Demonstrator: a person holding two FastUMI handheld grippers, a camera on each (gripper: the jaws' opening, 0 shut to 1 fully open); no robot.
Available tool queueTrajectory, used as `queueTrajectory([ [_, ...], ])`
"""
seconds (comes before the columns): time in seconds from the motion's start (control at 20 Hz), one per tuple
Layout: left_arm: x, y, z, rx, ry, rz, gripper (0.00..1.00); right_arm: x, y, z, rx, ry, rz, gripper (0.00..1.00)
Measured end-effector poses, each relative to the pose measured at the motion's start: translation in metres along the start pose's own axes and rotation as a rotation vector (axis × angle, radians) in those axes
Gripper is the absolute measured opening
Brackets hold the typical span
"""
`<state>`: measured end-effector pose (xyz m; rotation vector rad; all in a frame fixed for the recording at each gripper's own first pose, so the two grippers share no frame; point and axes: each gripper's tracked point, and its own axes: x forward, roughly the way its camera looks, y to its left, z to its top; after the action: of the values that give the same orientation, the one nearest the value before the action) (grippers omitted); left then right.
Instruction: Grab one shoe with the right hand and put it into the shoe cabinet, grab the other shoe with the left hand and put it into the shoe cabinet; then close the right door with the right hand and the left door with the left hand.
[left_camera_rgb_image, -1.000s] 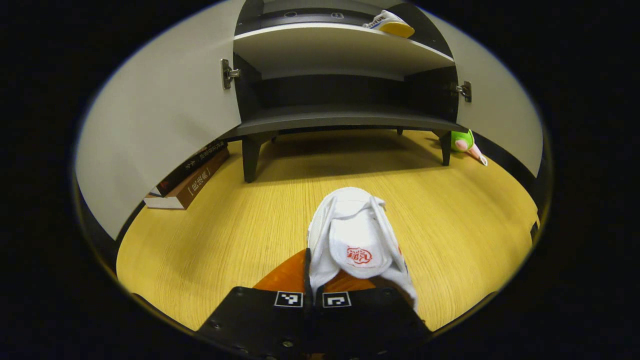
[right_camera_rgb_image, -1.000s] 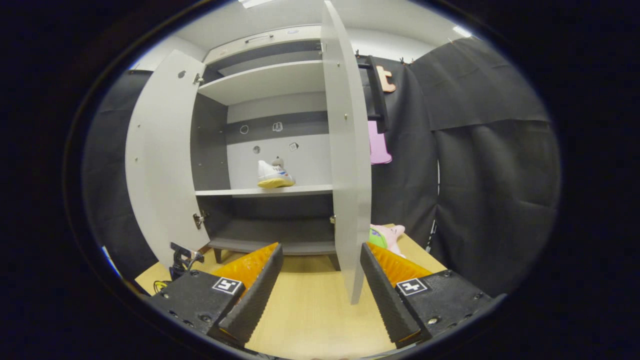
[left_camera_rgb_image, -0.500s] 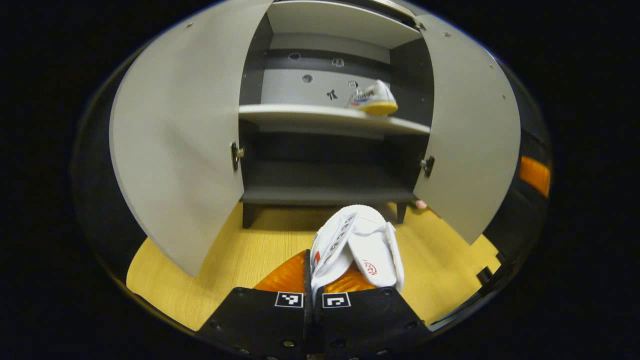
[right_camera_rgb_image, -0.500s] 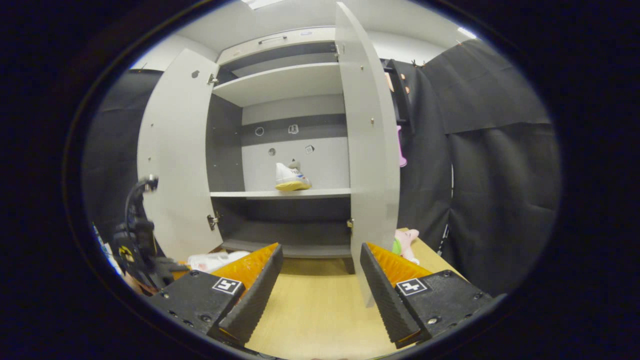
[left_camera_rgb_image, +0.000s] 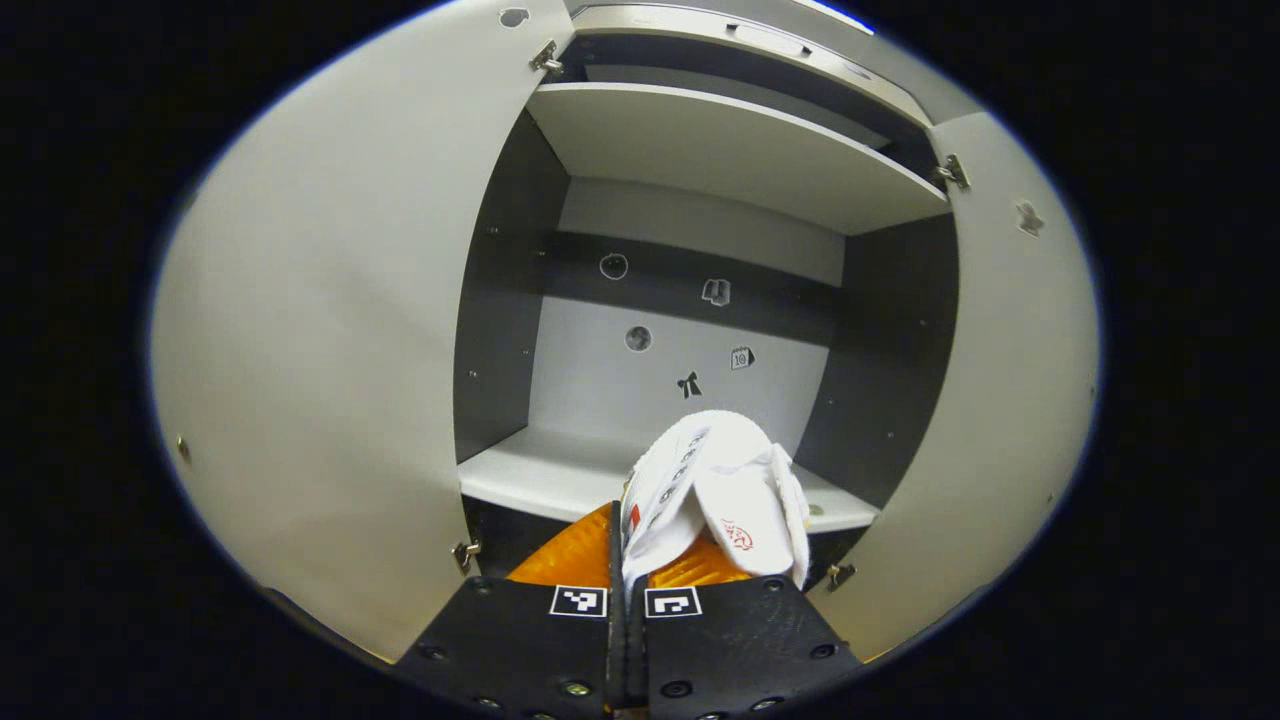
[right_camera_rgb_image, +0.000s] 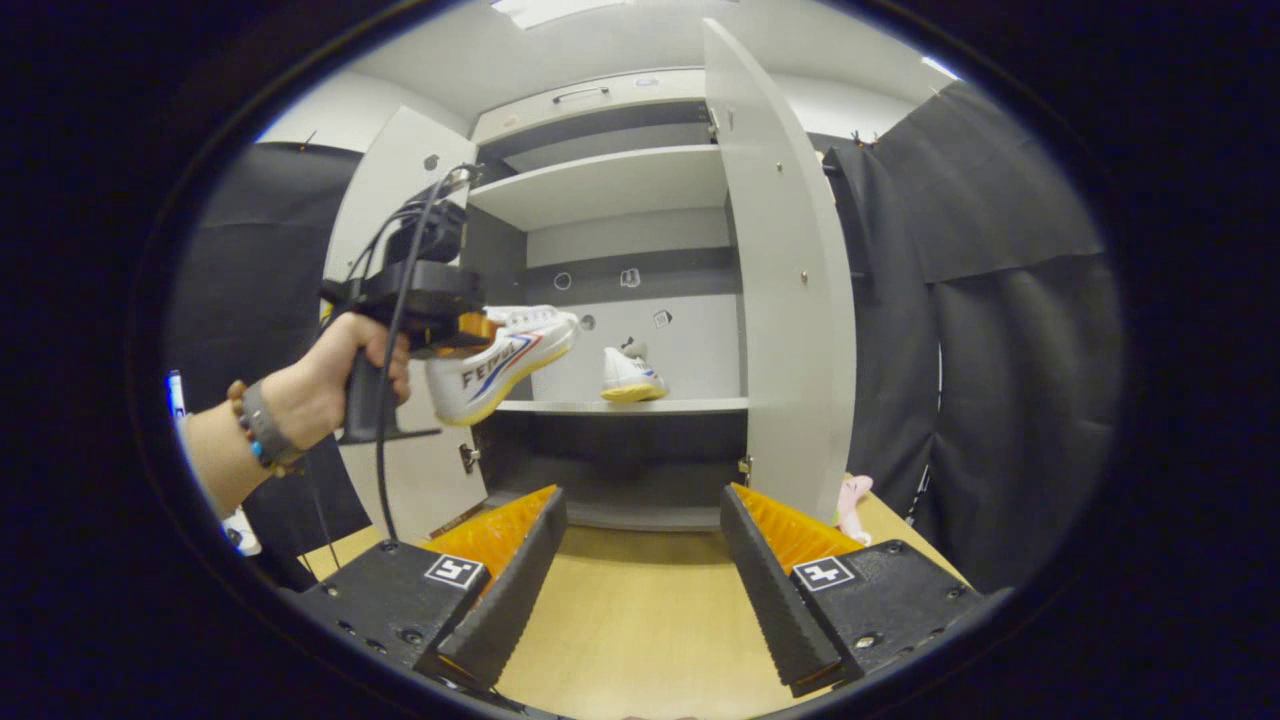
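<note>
In the left gripper view, the left gripper (left_camera_rgb_image: 628, 560) is clamped on a white shoe (left_camera_rgb_image: 715, 490) at bottom centre, its fingers nearly together on the shoe's edge. The toe points over the front edge of the middle shelf (left_camera_rgb_image: 530, 470), which lies bare to its left. Both doors (left_camera_rgb_image: 320, 330) stand wide.

In the right gripper view, the right gripper (right_camera_rgb_image: 640, 560) is wide and empty, low over the floor (right_camera_rgb_image: 640, 620). The second shoe (right_camera_rgb_image: 628, 375) sits mid-shelf, apparently near the back wall.
</note>
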<state>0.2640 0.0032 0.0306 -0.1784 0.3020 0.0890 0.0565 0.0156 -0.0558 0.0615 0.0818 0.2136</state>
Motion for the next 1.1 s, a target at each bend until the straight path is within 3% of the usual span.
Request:
queueTrajectory([
  [0.15,0.051,0.006,0.023,0.053,0.021,0.061,0.00,-0.007,-0.006,0.001,0.000,-0.007,-0.015,0.98],
  [0.55,0.138,0.023,0.004,0.097,0.228,0.191,0.00,-0.011,-0.043,0.000,0.019,-0.005,-0.108,0.99],
  [0.6,0.143,0.025,0.002,0.106,0.242,0.197,0.11,-0.010,-0.048,0.002,0.021,-0.008,-0.118,0.99],
  [0.65,0.147,0.023,0.002,0.107,0.262,0.196,0.00,-0.010,-0.051,0.001,0.025,-0.008,-0.127,0.99],
  [0.75,0.154,0.022,-0.009,0.108,0.293,0.182,0.00,-0.007,-0.056,-0.002,0.038,0.002,-0.134,0.97],
  [0.8,0.155,0.023,-0.016,0.112,0.322,0.173,0.12,-0.005,-0.056,-0.003,0.048,0.002,-0.134,0.97],
  [0.85,0.154,0.019,-0.021,0.109,0.345,0.167,0.02,-0.004,-0.057,-0.003,0.053,0.002,-0.133,0.98],
  [0.9,0.155,0.015,-0.027,0.100,0.372,0.149,0.05,-0.003,-0.058,-0.002,0.054,0.000,-0.135,0.97],
  [0.95,0.153,0.014,-0.027,0.110,0.374,0.148,0.17,-0.002,-0.059,-0.002,0.054,-0.003,-0.137,0.97],
  [1.0,0.156,0.020,-0.020,0.137,0.345,0.155,0.39,-0.001,-0.058,-0.002,0.054,-0.004,-0.136,0.97],
  [1.05,0.154,0.019,-0.020,0.129,0.358,0.144,0.46,0.000,-0.058,-0.003,0.056,-0.001,-0.135,0.97],
  [1.1,0.147,0.018,-0.019,0.131,0.353,0.142,0.33,0.001,-0.057,-0.004,0.058,0.001,-0.132,0.99],
])
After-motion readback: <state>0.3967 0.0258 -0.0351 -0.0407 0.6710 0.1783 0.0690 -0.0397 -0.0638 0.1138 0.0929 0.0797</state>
